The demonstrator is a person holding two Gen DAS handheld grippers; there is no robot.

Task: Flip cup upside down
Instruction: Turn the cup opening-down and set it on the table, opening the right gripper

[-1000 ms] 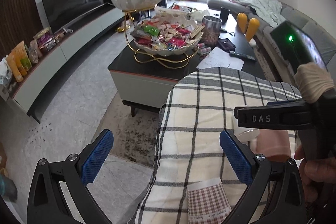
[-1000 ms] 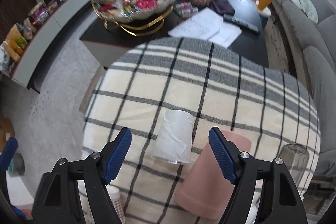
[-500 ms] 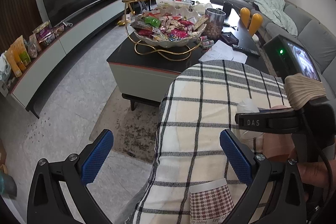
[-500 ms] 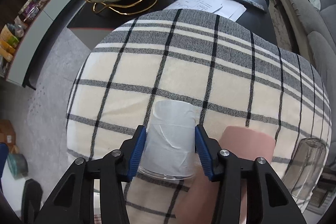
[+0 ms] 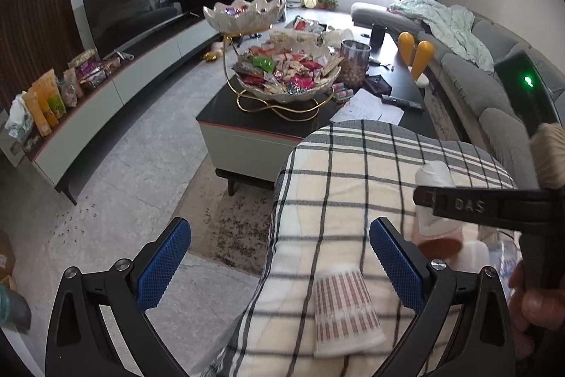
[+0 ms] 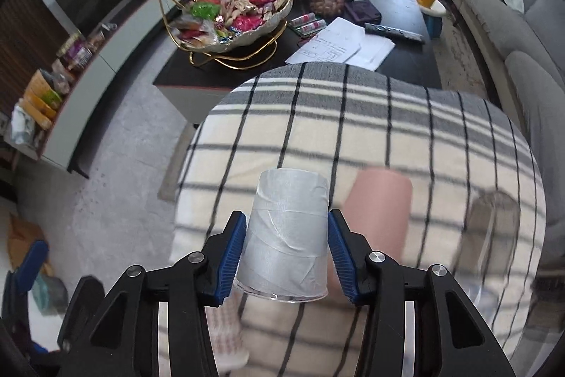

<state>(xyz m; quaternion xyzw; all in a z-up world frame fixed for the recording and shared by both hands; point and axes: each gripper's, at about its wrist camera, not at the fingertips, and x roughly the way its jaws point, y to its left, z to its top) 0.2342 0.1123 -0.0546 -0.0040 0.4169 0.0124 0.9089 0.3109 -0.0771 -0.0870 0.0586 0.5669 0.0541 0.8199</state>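
Right gripper (image 6: 286,255): blue pads (image 6: 232,253) pressed against both sides of the white tape-wrapped cup (image 6: 285,235), clamped near its wider clear rim, narrow end pointing away from the camera. Cup sat above the plaid cloth (image 6: 370,115); contact with the cloth could not be determined. Pink cup (image 6: 379,207) lay just to its right, a clear glass (image 6: 491,228) further right, both blurred. Left gripper (image 5: 279,265): jaws spread wide, holding nothing, over the cloth edge. Checked paper cup (image 5: 344,310) lay on its side between the fingers. Snack bowl (image 6: 233,20) stood on the dark coffee table (image 6: 399,62) beyond.
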